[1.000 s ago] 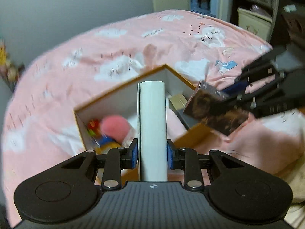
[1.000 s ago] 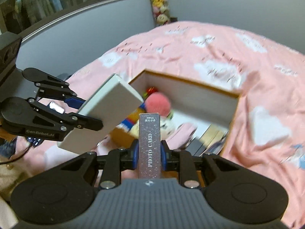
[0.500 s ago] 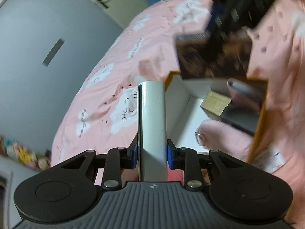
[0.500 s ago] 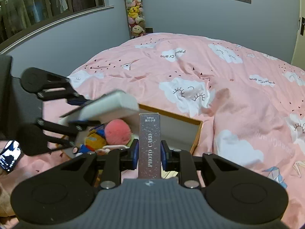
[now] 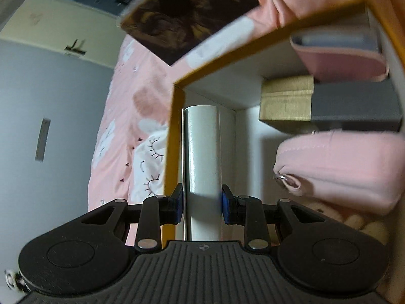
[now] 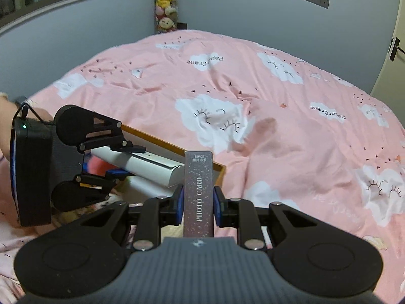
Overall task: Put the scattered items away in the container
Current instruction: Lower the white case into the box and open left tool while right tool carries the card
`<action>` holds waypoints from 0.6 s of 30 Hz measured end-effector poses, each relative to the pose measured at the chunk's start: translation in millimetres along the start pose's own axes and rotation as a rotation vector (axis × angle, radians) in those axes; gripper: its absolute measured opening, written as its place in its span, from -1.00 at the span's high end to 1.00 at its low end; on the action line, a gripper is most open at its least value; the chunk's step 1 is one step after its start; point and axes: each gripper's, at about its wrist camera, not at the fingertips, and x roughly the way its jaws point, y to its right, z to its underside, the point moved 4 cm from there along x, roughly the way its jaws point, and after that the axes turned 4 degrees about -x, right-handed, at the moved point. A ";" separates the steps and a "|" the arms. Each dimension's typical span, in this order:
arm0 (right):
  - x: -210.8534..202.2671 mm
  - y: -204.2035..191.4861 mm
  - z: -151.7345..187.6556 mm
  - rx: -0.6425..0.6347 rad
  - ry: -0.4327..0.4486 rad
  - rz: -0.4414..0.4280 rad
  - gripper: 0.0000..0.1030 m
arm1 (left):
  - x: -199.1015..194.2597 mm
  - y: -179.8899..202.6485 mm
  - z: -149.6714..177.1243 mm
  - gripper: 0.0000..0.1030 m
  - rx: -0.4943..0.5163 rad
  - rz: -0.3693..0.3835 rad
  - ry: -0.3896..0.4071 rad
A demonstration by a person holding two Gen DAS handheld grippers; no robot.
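Clamping a white box (image 5: 201, 167) between its blue pads, the left gripper (image 5: 201, 204) holds it end-on, so that only a narrow, glossy white face with rounded edges shows, and a thin flap line runs down its left side. The white box sits just inside a corner of the container (image 5: 174, 136), an open box with mustard-yellow rims and white inner walls, close against the left wall. Deeper in the container lie a pink fabric pouch (image 5: 339, 167) with a small metal ring at its near end, a tan box (image 5: 286, 98), a grey box (image 5: 354, 101) touching it, and a second pink case (image 5: 339, 58) against the far wall.

From the right wrist view, the right gripper (image 6: 198, 205) is closed on a slim dark box (image 6: 198, 192), speckled like glitter and printed "PHOTO CARD" along its length; it stands upright between the pads. In the left wrist view its broad face shows a dark brown, blurred picture (image 5: 187, 20) above the container's rim. The same right view shows the left gripper (image 6: 121, 159) reaching in from the left with the white box (image 6: 152, 167) lying nearly level, its tip over the container's yellow edge (image 6: 162, 141).

Beyond, a pink duvet (image 6: 278, 126) with white clouds covers the bed, and stuffed toys (image 6: 165, 2) are stacked in the far corner.
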 end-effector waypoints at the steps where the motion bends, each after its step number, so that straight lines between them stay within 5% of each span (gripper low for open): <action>1: 3.0 1.8 0.3 0.000 -0.006 -0.002 0.52 | 5.0 2.6 1.8 0.35 0.017 0.005 0.002; 8: 16.8 9.1 2.2 0.005 -0.038 -0.009 0.52 | 33.0 19.7 8.4 0.35 0.067 0.050 0.017; 18: 30.7 4.3 -8.3 -0.015 -0.048 -0.031 0.52 | 44.5 24.5 18.2 0.31 0.010 0.132 0.013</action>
